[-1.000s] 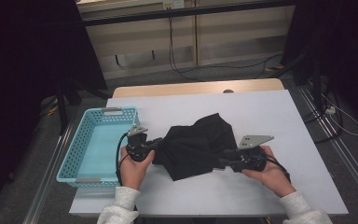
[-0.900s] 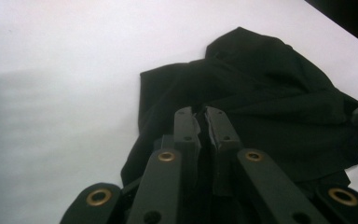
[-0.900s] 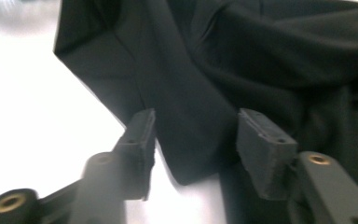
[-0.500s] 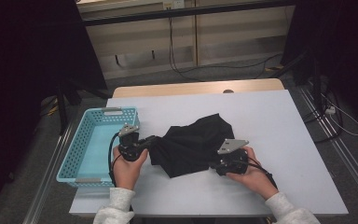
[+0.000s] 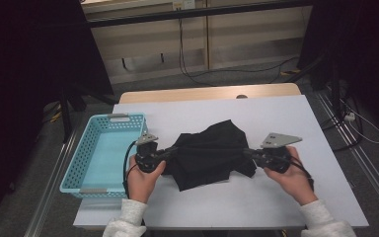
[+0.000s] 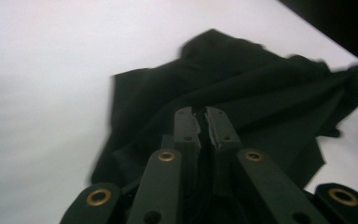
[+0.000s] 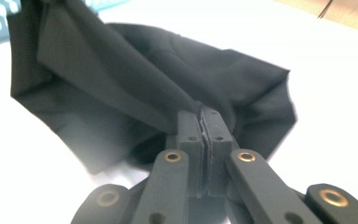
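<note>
A black cloth (image 5: 209, 153) hangs stretched between my two grippers, just above the white table (image 5: 286, 197). The left gripper (image 5: 170, 152) is shut on the cloth's left end, and in the left gripper view its jaws (image 6: 201, 114) pinch the dark fabric (image 6: 270, 88). At the cloth's right end the right gripper (image 5: 249, 153) is also shut on it. In the right gripper view the jaws (image 7: 201, 116) clamp a fold of the cloth (image 7: 121, 79), which fans out toward the far side.
A light blue plastic basket (image 5: 86, 160) stands at the table's left edge, close to my left hand (image 5: 143, 180). Behind the table are a wooden strip (image 5: 207, 93), cables on the floor and dark stands on both sides.
Both hands moved right and apart, pulling the cloth taut between them. Half a second ago the grippers were closer together and nearer the basket.
</note>
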{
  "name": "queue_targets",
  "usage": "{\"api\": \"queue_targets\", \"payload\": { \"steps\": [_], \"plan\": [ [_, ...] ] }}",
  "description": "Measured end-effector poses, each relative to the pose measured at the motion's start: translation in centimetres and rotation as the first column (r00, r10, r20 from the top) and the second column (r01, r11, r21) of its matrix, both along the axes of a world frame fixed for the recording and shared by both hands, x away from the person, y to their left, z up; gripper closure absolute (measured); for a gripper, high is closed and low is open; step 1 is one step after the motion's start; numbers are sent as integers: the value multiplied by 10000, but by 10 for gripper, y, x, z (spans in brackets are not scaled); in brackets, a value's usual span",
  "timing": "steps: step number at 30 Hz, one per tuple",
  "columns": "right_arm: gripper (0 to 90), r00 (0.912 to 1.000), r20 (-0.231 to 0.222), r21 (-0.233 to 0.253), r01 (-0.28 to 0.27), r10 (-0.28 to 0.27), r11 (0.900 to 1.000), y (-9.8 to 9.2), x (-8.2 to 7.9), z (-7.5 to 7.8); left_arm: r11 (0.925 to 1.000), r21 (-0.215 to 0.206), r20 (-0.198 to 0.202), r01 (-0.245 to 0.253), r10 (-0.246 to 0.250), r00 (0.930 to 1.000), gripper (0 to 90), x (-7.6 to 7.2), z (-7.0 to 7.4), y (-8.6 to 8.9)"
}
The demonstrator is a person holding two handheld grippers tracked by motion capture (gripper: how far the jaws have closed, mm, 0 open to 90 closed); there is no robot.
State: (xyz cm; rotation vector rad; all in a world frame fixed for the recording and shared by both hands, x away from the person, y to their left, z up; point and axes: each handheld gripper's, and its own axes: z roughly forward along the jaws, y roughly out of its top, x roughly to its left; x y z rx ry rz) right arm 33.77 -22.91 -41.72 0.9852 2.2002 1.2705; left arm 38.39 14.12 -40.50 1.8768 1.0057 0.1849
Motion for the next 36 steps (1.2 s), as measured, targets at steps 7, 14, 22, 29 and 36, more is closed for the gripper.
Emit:
{"api": "queue_targets", "payload": {
  "steps": [7,14,22,29,36],
  "plan": [
    [883,9979,487,304,408,-423,9987,-31,-10,26,9982,10,166,599,-600,9981,842,-2,5,-24],
    [779,9994,62,-380,341,-338,9987,-3,5,-11,9982,335,-28,-499,500,9987,842,9,0,1],
    [586,9999,95,-400,143,-139,9991,5,-3,-11,9910,404,-255,-1274,1284,9914,839,15,-1,26],
    [608,9983,-514,-723,-294,257,9970,0,-9,-27,9921,438,-240,-1176,1187,9926,833,12,-1,29],
    [528,9881,-1070,-1544,-1260,1101,9799,15,-12,-42,9933,597,-319,-991,1012,9944,828,12,-5,23]
  ]
}}
